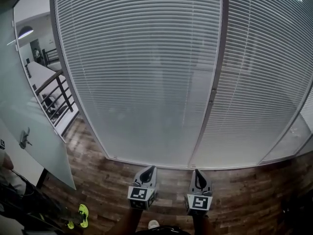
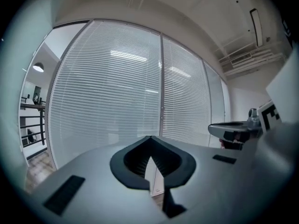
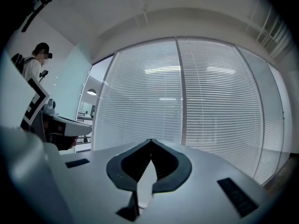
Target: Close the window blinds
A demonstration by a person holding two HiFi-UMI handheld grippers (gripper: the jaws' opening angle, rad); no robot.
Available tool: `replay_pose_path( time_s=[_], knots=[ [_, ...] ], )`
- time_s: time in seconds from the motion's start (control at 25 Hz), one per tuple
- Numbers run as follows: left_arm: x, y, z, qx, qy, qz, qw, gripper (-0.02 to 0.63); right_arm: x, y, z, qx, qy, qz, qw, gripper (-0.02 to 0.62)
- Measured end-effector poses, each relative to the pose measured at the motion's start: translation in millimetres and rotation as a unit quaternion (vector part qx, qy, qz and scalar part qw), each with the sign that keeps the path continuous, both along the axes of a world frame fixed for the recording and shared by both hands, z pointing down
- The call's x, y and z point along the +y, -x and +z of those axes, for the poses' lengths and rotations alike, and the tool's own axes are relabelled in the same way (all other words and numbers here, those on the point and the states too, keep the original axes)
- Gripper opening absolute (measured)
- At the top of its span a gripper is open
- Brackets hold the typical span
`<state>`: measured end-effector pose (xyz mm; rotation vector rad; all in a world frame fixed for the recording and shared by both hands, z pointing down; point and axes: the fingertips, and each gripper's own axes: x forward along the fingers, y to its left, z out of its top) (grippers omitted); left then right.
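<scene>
Standing in front of the window blinds (image 1: 142, 67), with thin white slats hanging all the way down over two tall panes, split by a grey post (image 1: 215, 82). Holding the left claw (image 1: 151, 169) and the right claw (image 1: 197, 172) low, side by side, near each other but not touching. Pointing both at the window blinds, well apart from them. Pressing the left claw together at the tips, pinching nothing. Same with the right claw: tips together, nothing in between. Below, a brown wood floor (image 1: 107, 182). Off to the left, a black railing (image 1: 57, 89) and a frosted glass door (image 1: 34, 131) with a handle. Down in the corner, a yellow shoe (image 1: 83, 215).
</scene>
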<state>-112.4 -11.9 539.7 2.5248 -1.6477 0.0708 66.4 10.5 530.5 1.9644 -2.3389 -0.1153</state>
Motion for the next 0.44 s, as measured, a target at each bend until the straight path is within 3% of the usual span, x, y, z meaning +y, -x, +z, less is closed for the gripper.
replay_pose_path(
  time_s=[0.44],
  knots=[
    [-7,-8,-4,0.001,-0.005,0.015,0.9999,0.001,-5,-3,3,-0.006,0.025,0.003,1.0,0.002]
  ],
)
